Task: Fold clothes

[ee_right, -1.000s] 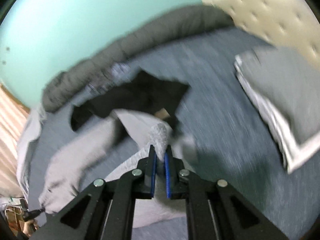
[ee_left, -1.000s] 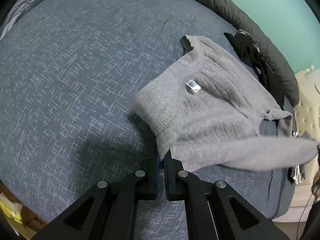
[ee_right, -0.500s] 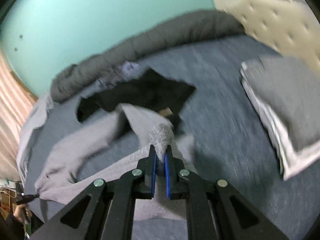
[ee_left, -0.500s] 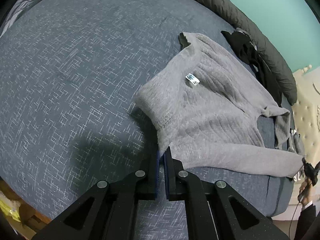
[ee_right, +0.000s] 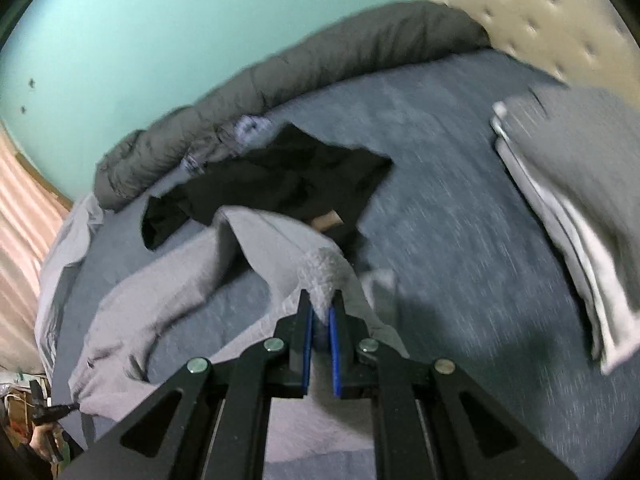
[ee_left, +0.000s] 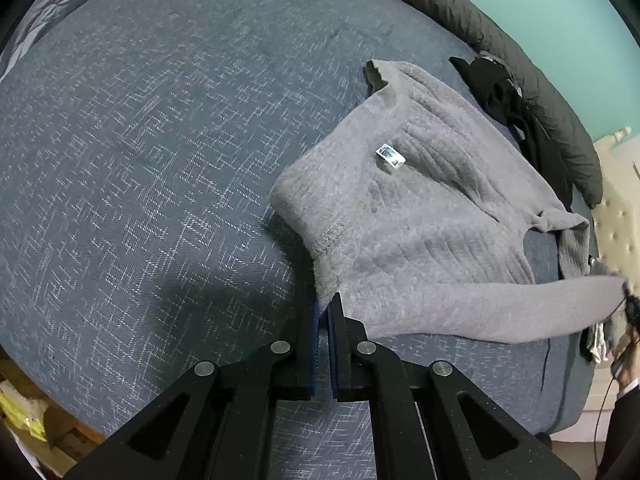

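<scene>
The grey sweater (ee_left: 404, 216) lies spread on the blue-covered bed (ee_left: 152, 152), its white label (ee_left: 391, 156) facing up. The left gripper (ee_left: 325, 312) has its jaws pressed together on the sweater's near edge, pinning that corner low against the bed. The right gripper (ee_right: 320, 312) pinches a fuzzy cuff between its jaws and holds the sleeve (ee_left: 492, 312) lifted and stretched out sideways, clear of the garment's body. Held taut from both ends like this, the sleeve appears ready to be carried over the body as a fold, though the pictures do not settle the direction. A black garment (ee_right: 280, 176) lies just beyond the sweater. A dark rolled quilt (ee_right: 288, 80) lines the far edge. A folded grey stack (ee_right: 576, 200) sits well apart.
</scene>
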Demonstrator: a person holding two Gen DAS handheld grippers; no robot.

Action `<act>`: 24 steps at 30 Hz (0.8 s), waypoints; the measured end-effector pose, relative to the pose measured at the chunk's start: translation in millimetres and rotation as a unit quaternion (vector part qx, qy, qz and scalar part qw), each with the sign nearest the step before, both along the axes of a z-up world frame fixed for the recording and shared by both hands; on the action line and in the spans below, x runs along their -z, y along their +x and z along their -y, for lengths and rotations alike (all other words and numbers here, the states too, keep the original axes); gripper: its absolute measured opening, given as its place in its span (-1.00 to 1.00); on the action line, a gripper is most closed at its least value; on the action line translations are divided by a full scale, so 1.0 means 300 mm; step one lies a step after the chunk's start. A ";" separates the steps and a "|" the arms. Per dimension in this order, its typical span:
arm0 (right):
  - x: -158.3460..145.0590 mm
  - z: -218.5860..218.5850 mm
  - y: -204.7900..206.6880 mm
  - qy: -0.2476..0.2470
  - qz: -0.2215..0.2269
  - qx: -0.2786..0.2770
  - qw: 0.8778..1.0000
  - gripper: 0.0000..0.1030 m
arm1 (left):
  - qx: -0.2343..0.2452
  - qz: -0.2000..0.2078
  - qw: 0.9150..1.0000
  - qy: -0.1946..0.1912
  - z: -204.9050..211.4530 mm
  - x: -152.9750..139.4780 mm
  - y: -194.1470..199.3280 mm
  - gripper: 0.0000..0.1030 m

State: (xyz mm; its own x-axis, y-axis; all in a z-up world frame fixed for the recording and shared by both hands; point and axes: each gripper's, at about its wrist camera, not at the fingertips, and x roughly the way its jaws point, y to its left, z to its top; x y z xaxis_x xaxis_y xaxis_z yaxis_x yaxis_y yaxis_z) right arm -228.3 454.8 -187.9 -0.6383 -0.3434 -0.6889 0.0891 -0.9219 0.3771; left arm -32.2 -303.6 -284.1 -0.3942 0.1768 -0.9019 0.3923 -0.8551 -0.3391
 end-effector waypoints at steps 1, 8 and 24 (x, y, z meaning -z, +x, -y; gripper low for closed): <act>-0.043 0.012 -0.003 -0.010 -0.024 -0.007 1.000 -0.87 | 0.000 0.000 1.000 -0.001 -0.001 0.000 -0.001 -0.92; -0.073 -0.013 0.111 0.002 -0.085 -0.037 0.996 -0.87 | 0.000 -0.002 1.000 0.005 -0.015 0.012 0.014 -0.92; 0.317 -0.204 0.525 0.070 0.043 -0.065 0.994 -0.86 | -0.018 0.010 1.000 0.020 -0.003 0.048 0.105 -0.92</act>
